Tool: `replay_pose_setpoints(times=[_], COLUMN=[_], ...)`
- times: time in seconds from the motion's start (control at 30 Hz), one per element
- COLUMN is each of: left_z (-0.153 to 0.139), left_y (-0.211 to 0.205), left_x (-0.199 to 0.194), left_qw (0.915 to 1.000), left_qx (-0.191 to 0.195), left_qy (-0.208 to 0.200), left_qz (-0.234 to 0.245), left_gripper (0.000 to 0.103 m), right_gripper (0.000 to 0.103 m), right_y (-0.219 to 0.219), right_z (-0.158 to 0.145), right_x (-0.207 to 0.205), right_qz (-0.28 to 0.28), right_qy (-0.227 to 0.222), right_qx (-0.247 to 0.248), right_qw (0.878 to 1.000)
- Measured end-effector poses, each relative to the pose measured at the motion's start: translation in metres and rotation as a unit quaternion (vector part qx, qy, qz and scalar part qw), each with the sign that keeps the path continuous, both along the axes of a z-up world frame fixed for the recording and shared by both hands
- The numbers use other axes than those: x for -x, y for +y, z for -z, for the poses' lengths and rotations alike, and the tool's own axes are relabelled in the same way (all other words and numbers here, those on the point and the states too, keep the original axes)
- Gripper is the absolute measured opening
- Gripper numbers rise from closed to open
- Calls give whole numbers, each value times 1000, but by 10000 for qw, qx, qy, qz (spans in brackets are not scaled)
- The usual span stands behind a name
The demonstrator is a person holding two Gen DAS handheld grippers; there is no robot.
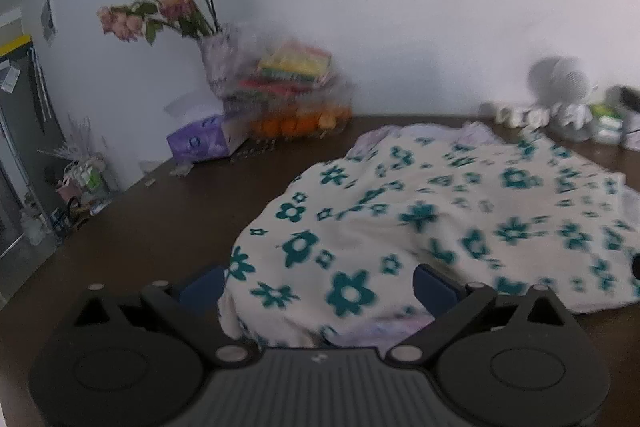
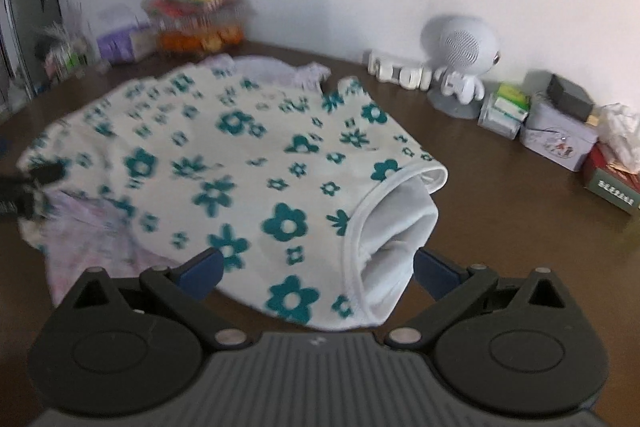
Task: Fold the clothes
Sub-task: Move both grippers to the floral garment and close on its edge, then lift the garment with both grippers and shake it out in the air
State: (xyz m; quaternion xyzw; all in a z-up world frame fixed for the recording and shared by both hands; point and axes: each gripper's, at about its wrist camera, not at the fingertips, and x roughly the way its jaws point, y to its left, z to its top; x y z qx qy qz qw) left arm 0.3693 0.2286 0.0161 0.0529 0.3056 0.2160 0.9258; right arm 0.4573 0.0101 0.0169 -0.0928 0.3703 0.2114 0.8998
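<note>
A soft cream shirt with teal flowers [image 2: 240, 163] lies bunched in the middle of the dark brown desk [image 2: 500, 227]. The left tool [image 1: 320, 283] and right tool [image 2: 316, 267] are both wide open, blue fingers on either side of the cloth, gripping nothing.

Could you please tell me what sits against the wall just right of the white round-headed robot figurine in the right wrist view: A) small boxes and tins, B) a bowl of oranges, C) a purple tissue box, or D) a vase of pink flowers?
A: to the right of the white round-headed robot figurine stand small boxes and tins on the dark brown wooden table; the flowers, tissue box and oranges are at the far left.
</note>
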Motion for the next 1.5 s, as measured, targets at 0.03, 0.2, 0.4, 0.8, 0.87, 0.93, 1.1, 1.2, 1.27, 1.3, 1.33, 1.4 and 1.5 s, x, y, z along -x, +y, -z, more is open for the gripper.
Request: replay_pose_setpoints(times=[0.03,0.2,0.4,0.8,0.87,0.93,1.1,1.2,1.27,1.3,1.33,1.4,1.5], left_z=[3,16,25,-8,-26,-47,-103,-135,-155,-162,-168,-170,-150], left_y=[3,20,29,46,44,40,17,-4,-24,-35,-49,-75,-119], left_x=[-7,-45,-67,-43,-39,-35,-17,7,28,39,53,77,116], left_qw=[10000,9988,9961,9871,9853,9824,9750,9633,9526,9476,9408,9289,9086], left_qx=[5,29,341,1067,1050,1046,848,846,855,874,902,883,648], left_qy=[57,340,431,-445,-656,-863,-1382,-1713,-1900,-1935,-1928,-1786,-1291], left_qz=[61,365,692,1111,1178,1283,1517,1888,2217,2388,2637,3123,3919], left_gripper=[97,88,54,9,8,8,8,8,8,8,8,8,8], right_gripper=[103,92,64,8,8,8,7,7,7,7,7,7,7], right_y=[3,18,35,25,21,16,-7,-34,-61,-74,-88,-116,-158], right_z=[4,21,28,-18,-39,-61,-122,-156,-175,-184,-193,-201,-194], right_x=[-6,-35,-48,-19,-13,-5,22,48,71,85,100,139,201], right_qz=[-5,-25,-201,-127,-87,-64,38,82,119,135,151,168,224], right_qy=[43,305,428,-323,-568,-847,-1432,-1782,-1964,-2050,-2136,-2266,-2174], right_qx=[46,155,98,-552,-720,-844,-1129,-1197,-1186,-1169,-1147,-912,-465], right_qw=[10000,9994,9988,9979,9957,9928,9832,9767,9732,9717,9701,9696,9747])
